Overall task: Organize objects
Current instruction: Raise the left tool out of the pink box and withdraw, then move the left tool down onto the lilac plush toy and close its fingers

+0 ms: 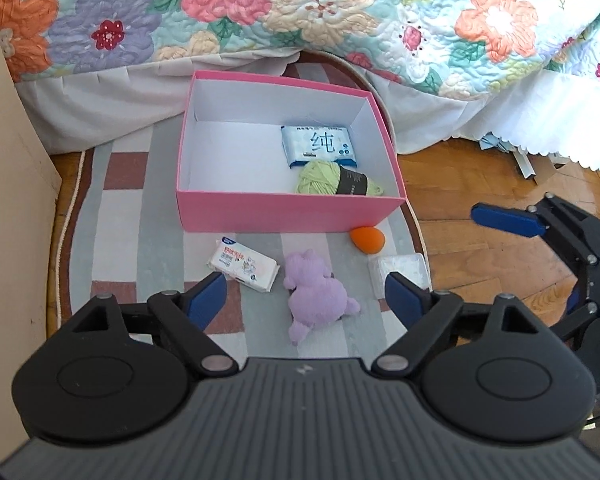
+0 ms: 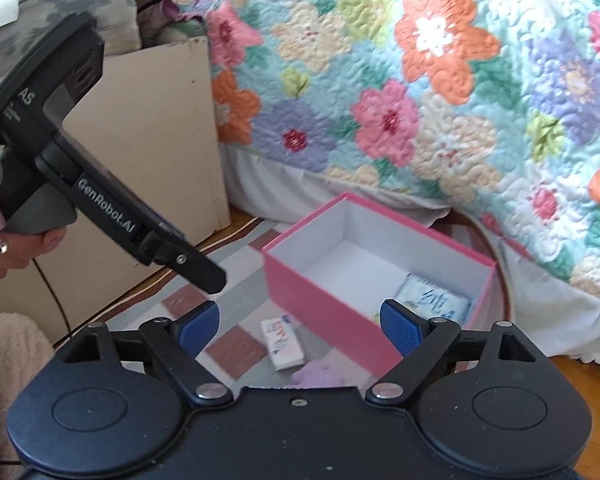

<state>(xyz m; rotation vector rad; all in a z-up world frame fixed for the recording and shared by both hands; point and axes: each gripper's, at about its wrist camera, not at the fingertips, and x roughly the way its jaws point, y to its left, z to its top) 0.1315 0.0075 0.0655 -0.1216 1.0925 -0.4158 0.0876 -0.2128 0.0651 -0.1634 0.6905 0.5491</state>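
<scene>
Currently, your left gripper (image 1: 306,300) and right gripper (image 2: 300,326) stood wide and empty. Inside the pink box (image 1: 288,212), at its right, lay a blue tissue pack (image 1: 319,146) and green yarn (image 1: 320,178); near it, a purple plush (image 1: 316,296).

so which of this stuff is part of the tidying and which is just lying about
Part of the job:
pink cardboard box
blue tissue pack
green yarn ball
white wipes pack
purple plush toy
orange sponge egg
clear-wrapped white pack

Just lying about:
floral quilt
striped rug
paper scraps
</scene>
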